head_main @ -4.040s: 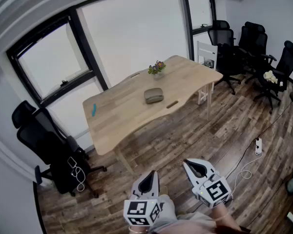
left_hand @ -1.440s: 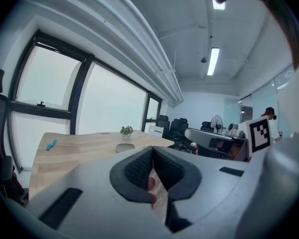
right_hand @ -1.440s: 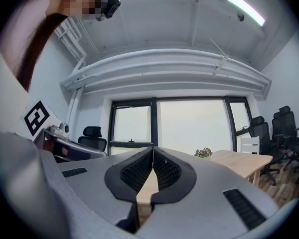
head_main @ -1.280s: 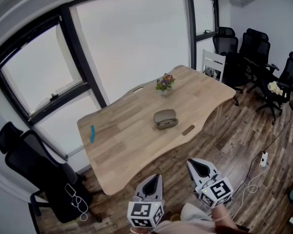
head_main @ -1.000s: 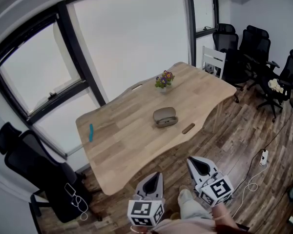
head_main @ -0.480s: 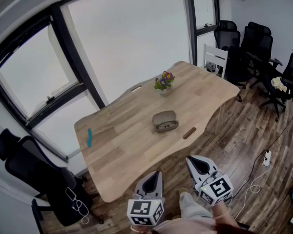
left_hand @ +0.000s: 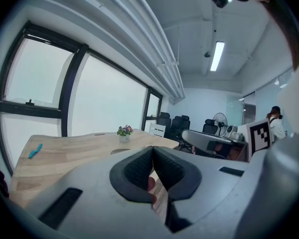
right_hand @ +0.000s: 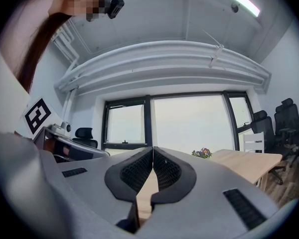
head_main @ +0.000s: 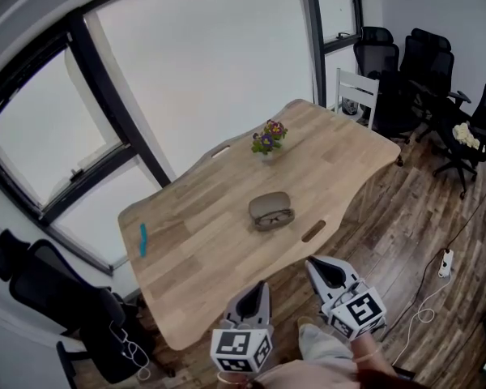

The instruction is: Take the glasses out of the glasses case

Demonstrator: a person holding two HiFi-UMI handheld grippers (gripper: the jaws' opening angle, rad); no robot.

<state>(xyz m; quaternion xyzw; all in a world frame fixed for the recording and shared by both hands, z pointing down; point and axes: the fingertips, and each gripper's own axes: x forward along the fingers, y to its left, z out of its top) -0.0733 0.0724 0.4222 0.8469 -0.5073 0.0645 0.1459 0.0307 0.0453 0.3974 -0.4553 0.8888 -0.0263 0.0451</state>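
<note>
A grey-brown glasses case (head_main: 270, 209) lies open on the wooden table (head_main: 194, 241), with dark glasses resting at its front edge. Both grippers hang low in the head view, well short of the table's near edge. My left gripper (head_main: 256, 291) is shut with nothing between its jaws, which meet tip to tip in the left gripper view (left_hand: 152, 152). My right gripper (head_main: 314, 267) is shut and empty too, its pads touching in the right gripper view (right_hand: 152, 153). The case is not visible in either gripper view.
A small pot of flowers (head_main: 266, 139) stands at the table's far side. A blue object (head_main: 142, 239) lies near the left end. Black office chairs (head_main: 405, 67) crowd the right; another (head_main: 49, 294) stands at the left. A white power strip (head_main: 446, 262) lies on the floor.
The table and case have drawn closer and lower in the head view as the person walks toward them. Both grippers stay shut and keep their place at the bottom.
</note>
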